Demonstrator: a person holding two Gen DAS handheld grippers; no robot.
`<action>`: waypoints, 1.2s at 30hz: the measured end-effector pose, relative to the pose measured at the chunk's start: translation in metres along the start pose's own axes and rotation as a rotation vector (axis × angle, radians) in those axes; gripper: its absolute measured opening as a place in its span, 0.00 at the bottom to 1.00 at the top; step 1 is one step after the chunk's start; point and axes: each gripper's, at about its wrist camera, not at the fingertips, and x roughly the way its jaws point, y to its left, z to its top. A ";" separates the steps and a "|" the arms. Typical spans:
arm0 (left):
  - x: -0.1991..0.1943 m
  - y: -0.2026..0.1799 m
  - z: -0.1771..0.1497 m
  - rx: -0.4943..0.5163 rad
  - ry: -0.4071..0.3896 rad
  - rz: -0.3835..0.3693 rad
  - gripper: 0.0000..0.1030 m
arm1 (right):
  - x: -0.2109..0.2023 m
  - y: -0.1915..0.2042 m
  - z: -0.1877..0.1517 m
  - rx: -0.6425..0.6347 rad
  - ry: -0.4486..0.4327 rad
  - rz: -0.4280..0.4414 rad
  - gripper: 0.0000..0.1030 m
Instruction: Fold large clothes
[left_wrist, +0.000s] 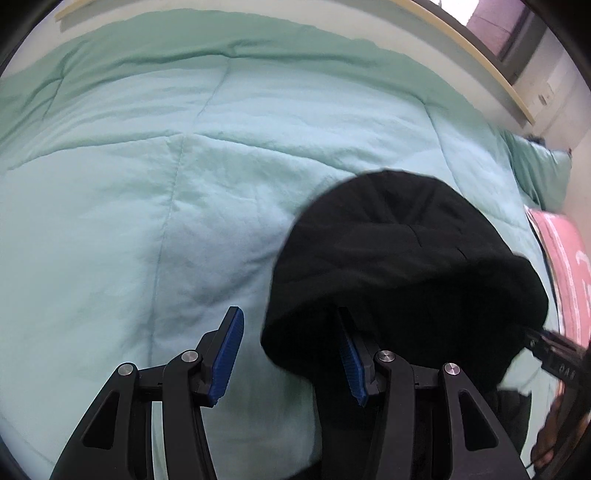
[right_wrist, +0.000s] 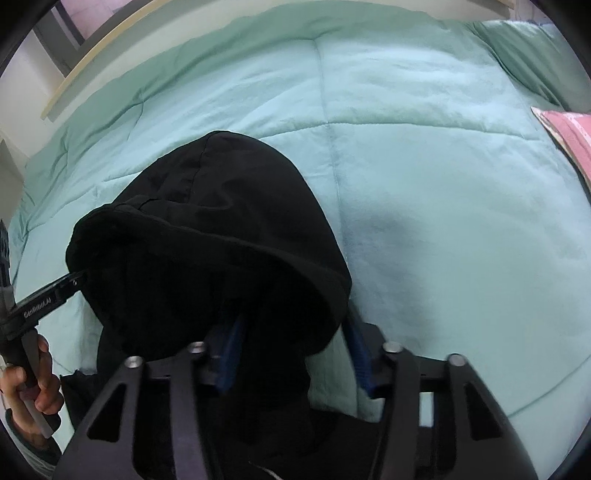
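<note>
Black hooded garment (left_wrist: 406, 258) lies on a pale green quilt (left_wrist: 147, 184) spread over a bed, hood end toward the far side, body trailing back under the two tools. The hood reads as rounded and puffed, not yet flat.

Left gripper (left_wrist: 291, 354): jaws apart. Its right pad sits tucked against the hood's rim; its left pad stands over bare quilt. No cloth is pinched between them, so it counts as released. Judgement: it sits at the hood's left edge, ready to take that edge.

Right gripper (right_wrist: 295, 350): the hood's rim drapes over its tips and hides them, and the view is blurred there. Cannot tell whether the pads press on the cloth or stand loose around it.

Both tools flank the hood opening, one at each side, likely so the hood can be taken by both edges at once for the fold.

Writing: the left tool's side, seen from the right wrist, carries white lettering (right_wrist: 37, 308), roughly "GenRobot.AI". A pink item (right_wrist: 569, 136) with pale marks lies at the quilt's edge; not legible.
</note>
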 end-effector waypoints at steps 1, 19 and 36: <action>-0.001 0.000 0.001 -0.002 -0.018 0.004 0.22 | 0.000 0.001 0.000 -0.008 -0.011 -0.018 0.24; 0.039 0.071 -0.041 -0.259 0.171 -0.257 0.14 | 0.037 -0.053 -0.032 0.145 0.068 0.064 0.09; -0.087 0.005 -0.015 0.079 -0.061 -0.233 0.33 | -0.068 -0.013 -0.042 -0.070 -0.054 0.076 0.48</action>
